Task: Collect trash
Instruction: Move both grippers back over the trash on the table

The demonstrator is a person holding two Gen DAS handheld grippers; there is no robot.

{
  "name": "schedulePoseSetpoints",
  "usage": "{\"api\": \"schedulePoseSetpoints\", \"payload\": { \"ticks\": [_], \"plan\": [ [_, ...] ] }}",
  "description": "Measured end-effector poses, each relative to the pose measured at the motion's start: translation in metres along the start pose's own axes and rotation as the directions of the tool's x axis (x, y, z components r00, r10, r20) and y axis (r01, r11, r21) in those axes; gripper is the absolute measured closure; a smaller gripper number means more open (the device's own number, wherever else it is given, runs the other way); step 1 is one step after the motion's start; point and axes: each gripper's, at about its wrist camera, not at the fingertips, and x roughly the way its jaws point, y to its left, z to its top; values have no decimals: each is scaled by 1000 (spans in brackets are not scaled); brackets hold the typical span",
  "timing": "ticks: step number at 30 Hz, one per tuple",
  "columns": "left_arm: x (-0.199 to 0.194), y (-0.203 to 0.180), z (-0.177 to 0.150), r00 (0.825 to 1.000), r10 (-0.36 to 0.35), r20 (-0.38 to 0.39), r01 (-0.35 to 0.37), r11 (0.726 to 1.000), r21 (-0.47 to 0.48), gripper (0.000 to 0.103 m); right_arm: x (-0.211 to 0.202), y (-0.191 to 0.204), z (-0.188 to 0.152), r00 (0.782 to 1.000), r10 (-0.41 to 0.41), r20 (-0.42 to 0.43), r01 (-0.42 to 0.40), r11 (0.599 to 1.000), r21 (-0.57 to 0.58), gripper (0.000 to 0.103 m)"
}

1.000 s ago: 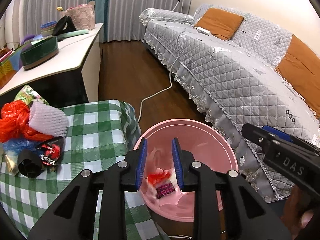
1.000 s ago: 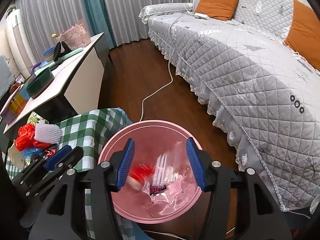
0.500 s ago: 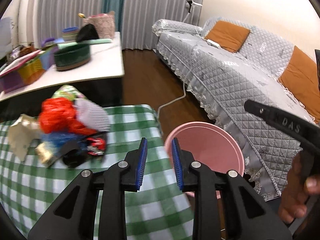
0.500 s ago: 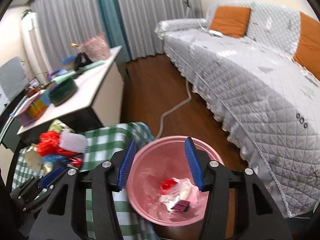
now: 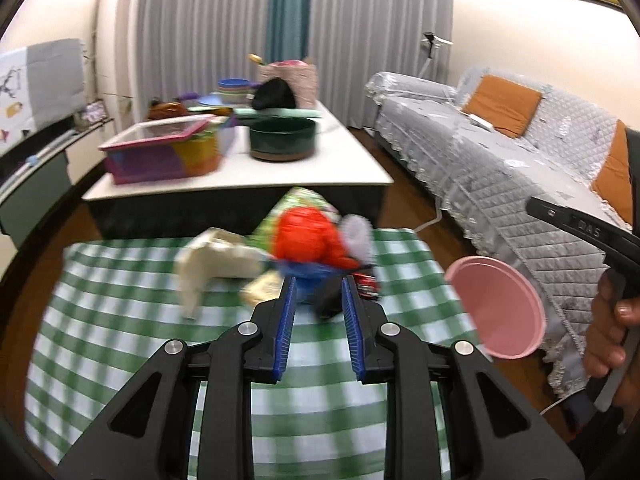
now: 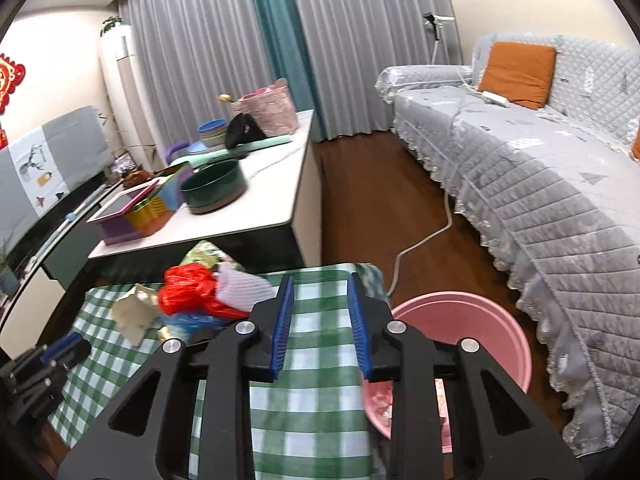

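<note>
Trash pile (image 5: 304, 248): middle of the left wrist frame, heaped on the checked tablecloth (image 5: 120, 320) — red bag, cream paper, blue scrap, all blurred.
Left gripper (image 5: 318, 312): jaws parted a little, nothing between them, aimed at the pile.
Right gripper (image 6: 320, 320): jaws have just been closing, a gap remains, empty.
Pink bin (image 6: 480, 320): lower right of the right wrist frame, beside the table, some scraps inside.
Risk: loose, tangled bags — a narrow pinch may snag only a corner and drag neighbours off the edge.
</note>
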Motion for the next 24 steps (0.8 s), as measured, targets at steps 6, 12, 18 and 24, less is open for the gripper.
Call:
{"api": "schedulePoseSetpoints", "payload": {
  "ticks": [6,12,18,24],
  "plan": [
    [12,56,-5,997,66,40,-64,997,-47,80,18,22,-7,1000,29,-9,-29,999,-28,81],
    [47,93,-38,994,105,-26,-108,980,-165,80,44,33,-16,999,36,-35,-37,998,-42,84],
    [75,105,-42,990,138,-33,-142,978,-153,80,73,42,-22,996,51,-76,-56,997,-54,84],
    [95,115,-42,988,146,-49,-152,970,-191,80,99,56,-24,992,68,-106,-74,996,-58,84]
  ]
}}
